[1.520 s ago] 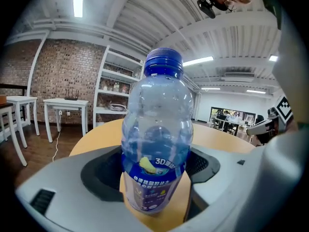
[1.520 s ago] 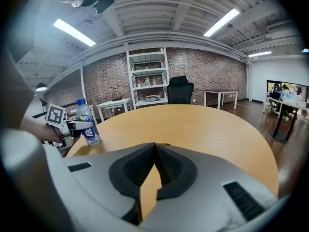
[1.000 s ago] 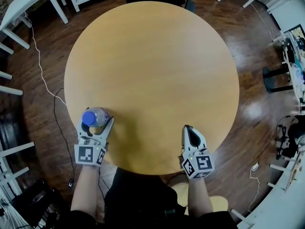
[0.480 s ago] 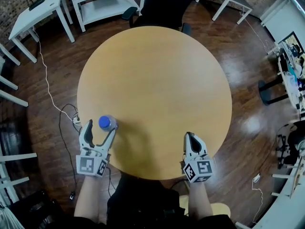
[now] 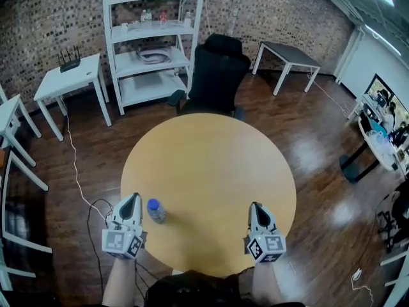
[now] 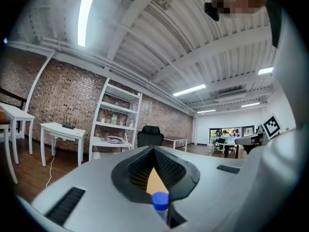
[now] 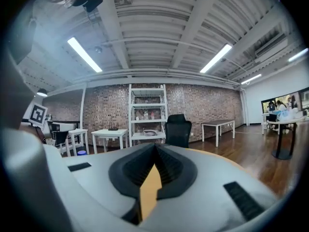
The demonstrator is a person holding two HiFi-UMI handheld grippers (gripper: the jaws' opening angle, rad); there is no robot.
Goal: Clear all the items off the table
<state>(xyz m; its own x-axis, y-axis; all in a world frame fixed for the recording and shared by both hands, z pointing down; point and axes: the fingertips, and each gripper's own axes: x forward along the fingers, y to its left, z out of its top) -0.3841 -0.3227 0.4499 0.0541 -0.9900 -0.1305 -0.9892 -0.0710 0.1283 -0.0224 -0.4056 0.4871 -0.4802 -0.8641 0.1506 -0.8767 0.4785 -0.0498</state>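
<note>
A clear water bottle (image 5: 155, 211) with a blue cap stands upright on the round wooden table (image 5: 211, 165), near its front left edge. My left gripper (image 5: 132, 198) sits just left of the bottle; its jaws have just been closing and are now shut with nothing between them. In the left gripper view the blue cap (image 6: 160, 200) shows low behind the shut jaws of that gripper (image 6: 154, 149). My right gripper (image 5: 255, 206) is over the table's front right part, shut and holding nothing. The right gripper view shows that same gripper (image 7: 155, 146) with its pads together.
Behind the table is a black office chair (image 5: 217, 75), with a white shelf unit (image 5: 153, 43) against the brick wall. White side tables (image 5: 67, 85) stand at the left and a dark table (image 5: 287, 56) at the back right. A cable (image 5: 77, 171) lies on the floor at the left.
The left gripper's jaws, open around the bottle before, have shut and the bottle now stands to their right. Both grippers have risen. The head view has tilted up to show the room.
</note>
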